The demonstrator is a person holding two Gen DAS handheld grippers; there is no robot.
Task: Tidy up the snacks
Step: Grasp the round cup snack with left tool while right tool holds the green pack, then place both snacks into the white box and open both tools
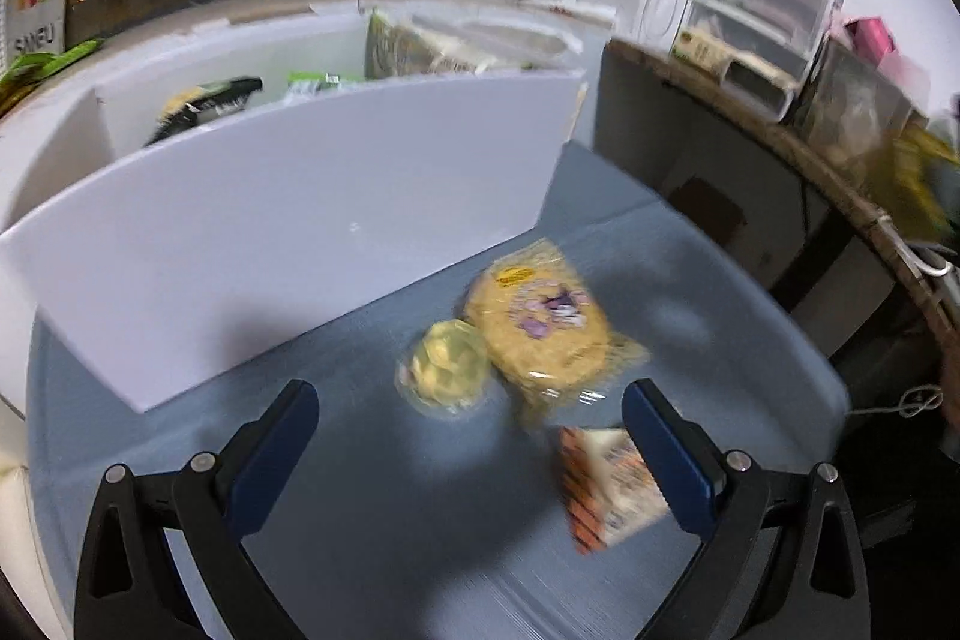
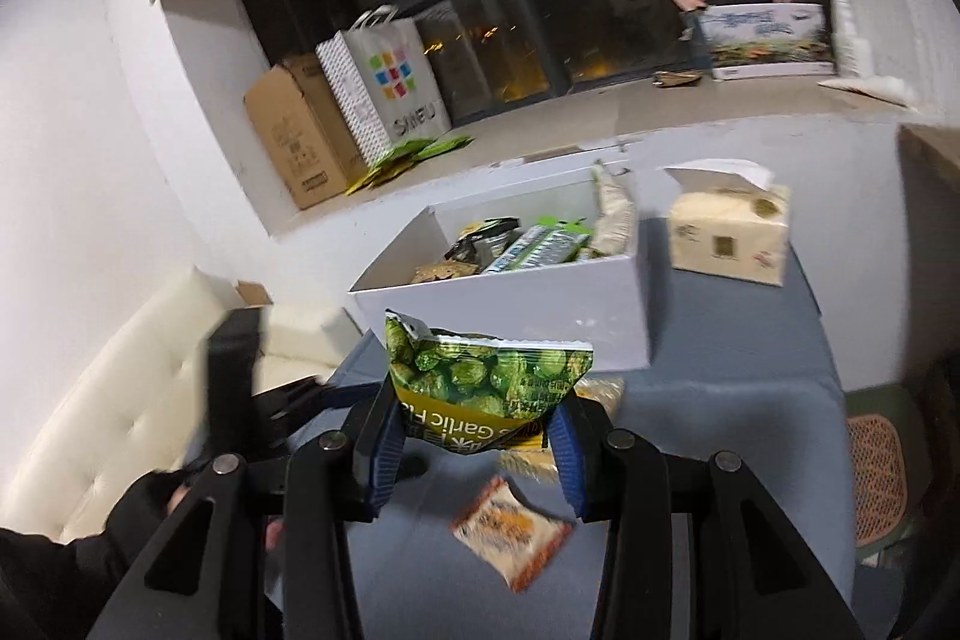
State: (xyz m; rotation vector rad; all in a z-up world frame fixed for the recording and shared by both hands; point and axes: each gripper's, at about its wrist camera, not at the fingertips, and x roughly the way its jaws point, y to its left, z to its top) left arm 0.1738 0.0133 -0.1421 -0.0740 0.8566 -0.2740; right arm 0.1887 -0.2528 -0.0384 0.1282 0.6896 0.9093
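Note:
My left gripper (image 1: pixel 470 415) is open and empty, low over the blue table (image 1: pixel 372 520). Just beyond its tips lie a small round yellow-green snack (image 1: pixel 445 363), a larger yellow cracker pack (image 1: pixel 537 325) and an orange-and-white packet (image 1: pixel 606 490) by the right finger. The white box (image 1: pixel 288 220) stands behind them with several snacks inside. My right gripper (image 2: pixel 474 445) is shut on a green pea snack bag (image 2: pixel 486 376), held above the table in front of the white box (image 2: pixel 510 304). The orange-and-white packet (image 2: pixel 510 526) lies below it.
A tissue pack (image 2: pixel 729 232) sits on the table right of the box. A cardboard box (image 2: pixel 294 136) and a paper bag (image 2: pixel 384 82) stand on the window ledge. A white sofa (image 2: pixel 120 388) is at left. A cluttered shelf with drawers (image 1: pixel 762 22) is at right.

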